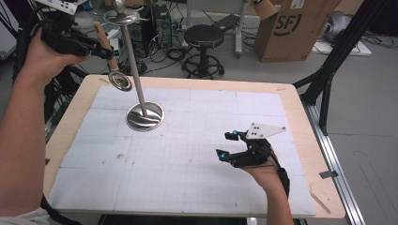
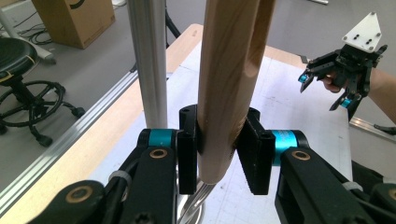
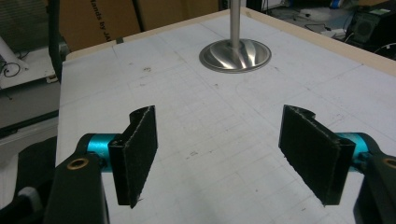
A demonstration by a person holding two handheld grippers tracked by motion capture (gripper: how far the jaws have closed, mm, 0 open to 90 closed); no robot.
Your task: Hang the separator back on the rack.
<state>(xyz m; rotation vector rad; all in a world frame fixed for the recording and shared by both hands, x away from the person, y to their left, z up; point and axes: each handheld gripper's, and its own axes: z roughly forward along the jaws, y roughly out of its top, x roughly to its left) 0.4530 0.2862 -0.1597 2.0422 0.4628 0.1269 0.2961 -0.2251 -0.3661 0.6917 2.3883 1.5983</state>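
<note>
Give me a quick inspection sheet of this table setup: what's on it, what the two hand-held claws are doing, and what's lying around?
Surface: wooden table under a white gridded mat, lightly smudged.
Job's things: metal stand with round base on the mat; wooden-handled utensil with a round metal end, held in the air beside the pole.
Clutter: nothing seen on the mat.
Grippers: left gripper shut on the wooden handle; right gripper open, holding nothing, low over the mat.
Cables: loose tangle on the floor behind the table.
Surroundings: black stool, cardboard box, black frame legs.
</note>
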